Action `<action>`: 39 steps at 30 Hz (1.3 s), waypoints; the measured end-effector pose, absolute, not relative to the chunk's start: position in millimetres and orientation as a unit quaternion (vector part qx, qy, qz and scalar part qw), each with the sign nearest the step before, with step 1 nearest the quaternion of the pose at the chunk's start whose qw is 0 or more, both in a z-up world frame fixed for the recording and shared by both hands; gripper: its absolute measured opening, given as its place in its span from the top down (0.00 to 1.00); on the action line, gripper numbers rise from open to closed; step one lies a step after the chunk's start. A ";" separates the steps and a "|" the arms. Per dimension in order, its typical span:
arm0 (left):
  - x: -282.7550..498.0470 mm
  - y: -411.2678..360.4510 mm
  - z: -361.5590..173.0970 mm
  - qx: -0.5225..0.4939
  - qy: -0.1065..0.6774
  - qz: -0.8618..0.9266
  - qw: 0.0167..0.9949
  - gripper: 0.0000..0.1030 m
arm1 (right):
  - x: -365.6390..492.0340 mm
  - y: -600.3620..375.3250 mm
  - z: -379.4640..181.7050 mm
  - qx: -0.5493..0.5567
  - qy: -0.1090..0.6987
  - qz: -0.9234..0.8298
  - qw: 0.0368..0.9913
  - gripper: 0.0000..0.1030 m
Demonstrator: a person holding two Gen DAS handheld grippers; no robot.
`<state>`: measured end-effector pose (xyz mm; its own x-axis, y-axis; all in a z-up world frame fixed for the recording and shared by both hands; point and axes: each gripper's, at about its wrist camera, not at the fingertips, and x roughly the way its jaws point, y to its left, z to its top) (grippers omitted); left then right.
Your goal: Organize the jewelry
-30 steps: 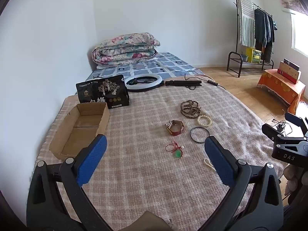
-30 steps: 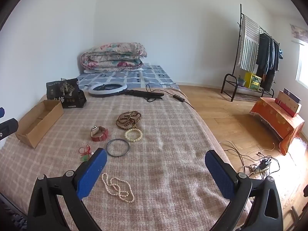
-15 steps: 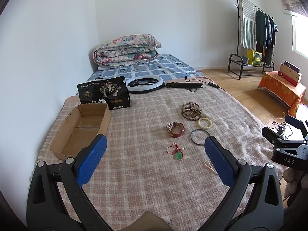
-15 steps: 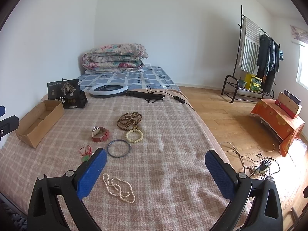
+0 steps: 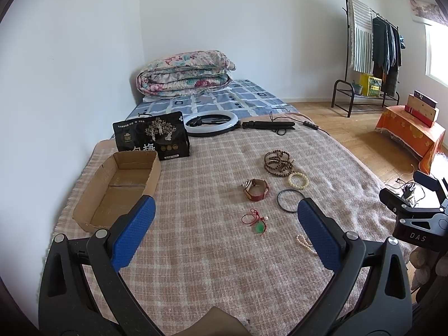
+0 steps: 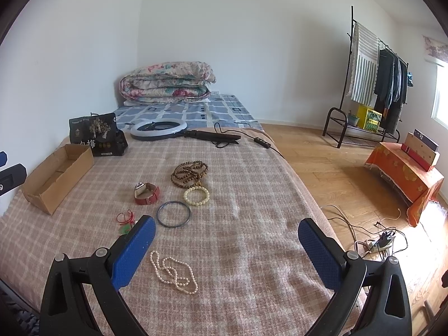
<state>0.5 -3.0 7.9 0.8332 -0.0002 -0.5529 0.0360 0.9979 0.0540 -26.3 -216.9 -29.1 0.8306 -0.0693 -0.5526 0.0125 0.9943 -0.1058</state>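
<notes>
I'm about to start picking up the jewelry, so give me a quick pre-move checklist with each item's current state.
1. Left gripper open, holding nothing: ok.
2. Right gripper open, holding nothing: ok.
3. Open brown cardboard box has room inside: ok.
4. White pearl necklace lies unobstructed near the right gripper: ok.
5. Dark round bangle lies apart from the cream bead bracelet: ok.
6. Brown wooden bead strand untangled: cannot tell.

In the left view, the pearl necklace [image 5: 303, 243] is mostly hidden behind the right jaw, lower right.
</notes>
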 end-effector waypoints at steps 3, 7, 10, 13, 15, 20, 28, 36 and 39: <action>0.8 -3.3 9.0 0.030 0.289 -0.010 0.957 0.00 | -25.7 -216.7 -28.7 -0.049 0.291 -0.022 0.955 0.00; 0.6 -2.8 8.4 0.030 0.289 -0.010 0.957 0.00 | -26.0 -216.3 -28.7 -0.049 0.292 -0.021 0.955 0.00; 0.3 -2.8 8.4 0.030 0.288 -0.010 0.957 0.00 | -26.2 -215.7 -29.1 -0.049 0.293 -0.021 0.955 0.00; 0.3 -2.7 8.4 0.029 0.287 -0.010 0.957 0.00 | -26.1 -215.9 -28.8 -0.049 0.292 -0.021 0.955 0.00; 0.3 -2.5 7.8 0.029 0.288 -0.010 0.957 0.00 | -26.1 -215.5 -29.3 -0.048 0.293 -0.021 0.955 0.00; 0.1 -2.3 7.8 0.029 0.287 -0.011 0.957 0.00 | -26.0 -215.1 -29.6 -0.049 0.293 -0.020 0.955 0.00; -0.1 -2.2 8.2 0.028 0.287 -0.010 0.957 0.00 | -27.2 -214.7 -29.8 -0.047 0.294 -0.020 0.954 0.00; -0.3 -2.1 8.8 0.028 0.287 -0.011 0.957 0.00 | -26.7 -212.6 -31.9 -0.045 0.299 -0.016 0.953 0.00; 1.3 -0.6 10.6 0.027 0.287 -0.011 0.957 0.00 | -26.0 -214.7 -31.7 -0.042 0.301 -0.015 0.953 0.00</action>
<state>1.3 -0.6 10.6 0.8349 -0.0050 -0.5504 0.0363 0.9983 0.0461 -26.0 -214.7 -31.7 0.8180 -0.0531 -0.5727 0.0027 0.9961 -0.0885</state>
